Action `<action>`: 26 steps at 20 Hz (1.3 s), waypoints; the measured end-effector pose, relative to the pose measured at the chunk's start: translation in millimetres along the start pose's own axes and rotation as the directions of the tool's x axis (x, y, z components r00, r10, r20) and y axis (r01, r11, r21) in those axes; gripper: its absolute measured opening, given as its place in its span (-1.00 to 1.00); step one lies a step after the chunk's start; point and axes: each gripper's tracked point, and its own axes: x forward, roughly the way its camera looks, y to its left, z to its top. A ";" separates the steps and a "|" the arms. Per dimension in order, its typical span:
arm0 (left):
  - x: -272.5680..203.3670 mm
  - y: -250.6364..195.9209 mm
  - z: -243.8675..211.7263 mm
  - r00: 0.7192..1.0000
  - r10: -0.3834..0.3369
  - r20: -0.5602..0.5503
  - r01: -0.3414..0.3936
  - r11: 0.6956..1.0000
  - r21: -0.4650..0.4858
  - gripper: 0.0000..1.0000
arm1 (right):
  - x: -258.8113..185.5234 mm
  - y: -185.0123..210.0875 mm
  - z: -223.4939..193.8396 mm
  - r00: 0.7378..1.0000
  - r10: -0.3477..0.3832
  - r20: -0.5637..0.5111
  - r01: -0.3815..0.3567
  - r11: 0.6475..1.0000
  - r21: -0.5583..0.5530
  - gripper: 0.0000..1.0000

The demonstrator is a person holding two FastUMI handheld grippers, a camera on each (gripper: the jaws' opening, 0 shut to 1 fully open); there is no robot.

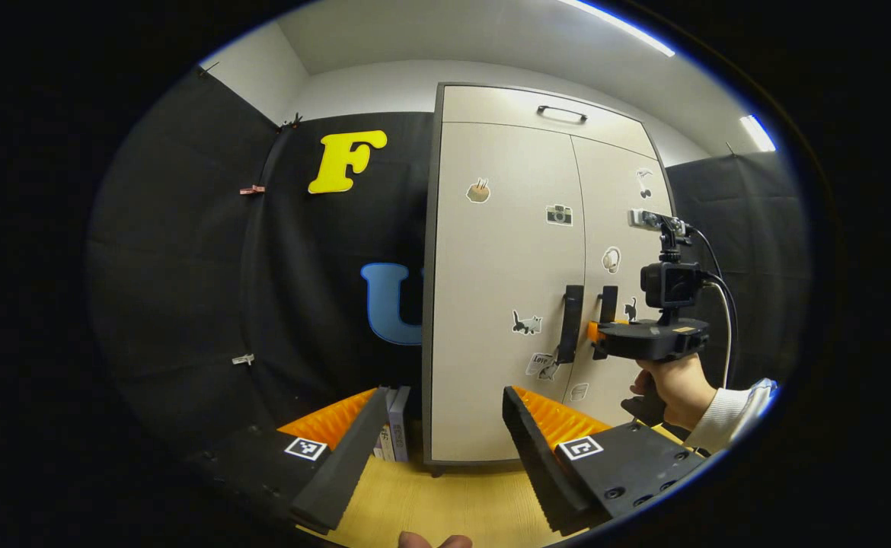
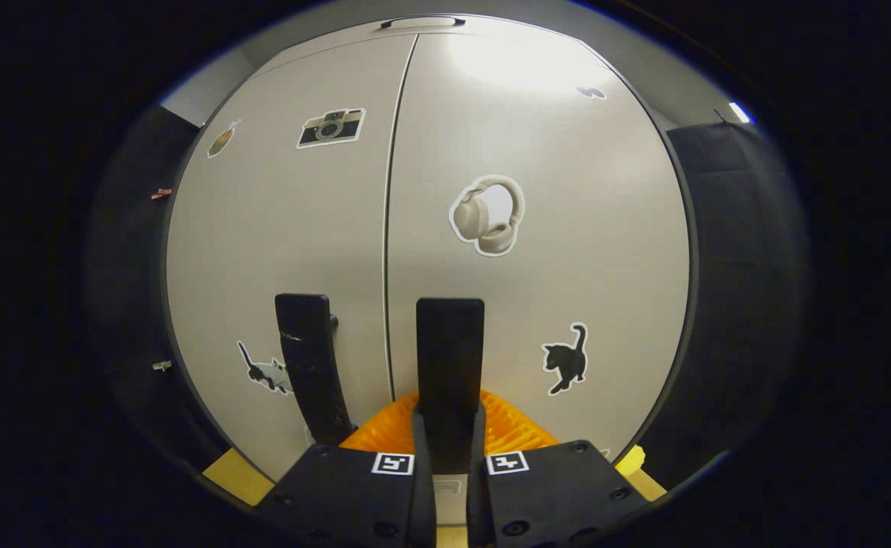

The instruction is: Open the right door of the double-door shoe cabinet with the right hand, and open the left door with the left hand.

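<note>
A: Where's the cabinet at?

B: Shoe cabinet (image 1: 506,289) stands upright on the wooden surface (image 1: 445,502) against the booth wall, both doors shut. Right door (image 2: 552,228) and left door (image 2: 278,251) meet at the centre seam, each w/ a dark vertical handle beside it.

A: Which step?

B: First one, I'd say: right door. In the right gripper view the right gripper (image 2: 449,457) has its jaws drawn together around the right handle (image 2: 449,358), one finger each side, so it looks clamped on it. Left gripper view agrees: that gripper (image 1: 596,332), held by a hand (image 1: 678,388), sits right at the handle.

A: Next move?

B: Prob. a pull outward in an arc about the right-edge hinge, keeping the grip square so the handle doesn't slip out.

A: And the left one?

B: Left gripper (image 1: 445,449) is well back from the cabinet, jaws wide apart, holding nothing. Left handle (image 1: 570,323) untouched (it's just beside the right one, so approach room is tight while the right gripper's there).

A: Anything in the way?

B: Some books (image 1: 394,426) stand beside the cabinet's left foot, clear of the door swing as far as I can judge. Stickers on both doors, e.g. a cat sticker (image 2: 565,358) and a headphone sticker (image 2: 489,215), are no obstacle. A top handle (image 1: 561,113) sits above the doors, not needed here.
</note>
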 end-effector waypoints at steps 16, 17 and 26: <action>-38.2 -10.5 4.5 1.000 0.026 0.012 -0.026 1.000 -0.016 0.89 | -49.8 -17.4 10.9 0.991 0.131 0.021 -0.132 0.988 0.079 -0.79; -38.3 -13.0 4.9 1.000 0.024 0.013 -0.023 1.000 -0.017 0.89 | -54.0 -19.1 12.0 0.990 0.138 0.018 -0.139 0.987 0.077 -0.79; -33.4 -37.4 3.9 1.000 -0.002 0.007 0.002 1.000 -0.012 0.89 | -75.1 -38.0 16.8 0.989 0.143 0.033 -0.146 0.985 0.096 -0.80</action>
